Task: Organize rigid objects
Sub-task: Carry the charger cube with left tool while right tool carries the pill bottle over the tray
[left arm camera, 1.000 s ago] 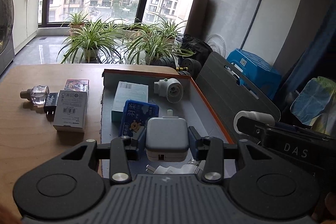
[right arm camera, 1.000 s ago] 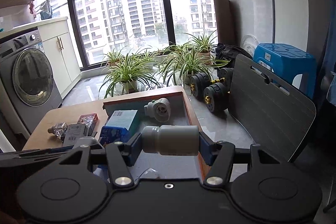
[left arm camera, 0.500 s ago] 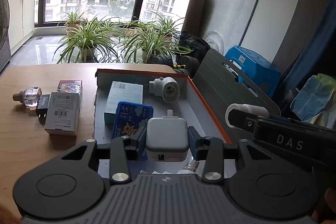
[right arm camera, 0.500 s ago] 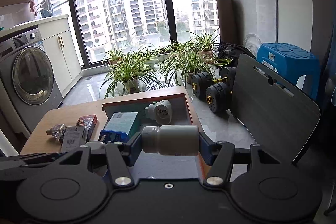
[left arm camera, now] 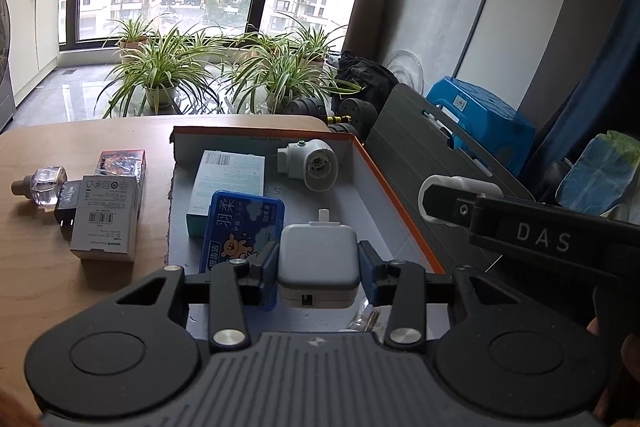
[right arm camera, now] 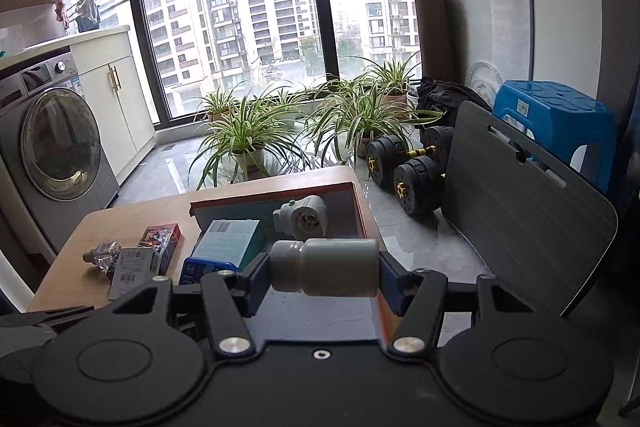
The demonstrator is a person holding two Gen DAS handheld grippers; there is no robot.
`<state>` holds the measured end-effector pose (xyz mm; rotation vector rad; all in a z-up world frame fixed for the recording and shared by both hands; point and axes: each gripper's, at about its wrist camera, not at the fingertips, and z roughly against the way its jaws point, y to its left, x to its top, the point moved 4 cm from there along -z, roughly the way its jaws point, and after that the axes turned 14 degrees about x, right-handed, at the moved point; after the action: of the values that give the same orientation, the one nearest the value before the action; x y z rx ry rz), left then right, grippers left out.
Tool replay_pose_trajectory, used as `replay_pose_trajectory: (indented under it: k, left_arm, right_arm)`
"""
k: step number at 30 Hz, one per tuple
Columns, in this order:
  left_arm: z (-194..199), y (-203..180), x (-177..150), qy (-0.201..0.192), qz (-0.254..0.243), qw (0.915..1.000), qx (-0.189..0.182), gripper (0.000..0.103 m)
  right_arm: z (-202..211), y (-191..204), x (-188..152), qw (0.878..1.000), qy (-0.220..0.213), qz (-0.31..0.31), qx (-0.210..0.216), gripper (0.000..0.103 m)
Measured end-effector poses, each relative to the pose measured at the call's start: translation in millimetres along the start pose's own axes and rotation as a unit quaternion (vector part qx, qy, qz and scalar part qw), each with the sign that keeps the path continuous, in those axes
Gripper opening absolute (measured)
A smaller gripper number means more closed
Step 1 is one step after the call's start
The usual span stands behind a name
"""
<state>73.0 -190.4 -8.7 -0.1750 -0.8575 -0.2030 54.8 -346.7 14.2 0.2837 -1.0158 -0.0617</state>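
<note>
The left tool (left arm camera: 318, 267) is clamping a white square plastic charger (left arm camera: 317, 263), the right tool (right arm camera: 324, 273) a grey plastic bottle (right arm camera: 324, 267), both hovering over the orange-rimmed cardboard box (left arm camera: 396, 195); ahead-left, four items are still waiting on the wooden table (left arm camera: 60, 287).

Two close wrist views, shared box (left arm camera: 400, 195) (right arm camera: 360, 211)

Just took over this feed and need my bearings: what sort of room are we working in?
Most likely a laundry or balcony corner of a high-rise flat: a washing machine beside white cabinets, potted plants along tall windows facing apartment towers, and dumbbells on the floor.
</note>
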Motion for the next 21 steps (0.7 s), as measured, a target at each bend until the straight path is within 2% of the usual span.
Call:
replay_pose_trajectory:
  k: [21]
  left_arm:
    - [-31, -18, 9, 0.015, -0.018, 0.9997, -0.004, 0.042]
  right_arm:
    - [-54, -16, 22, 0.999, 0.036, -0.004, 0.02, 0.069]
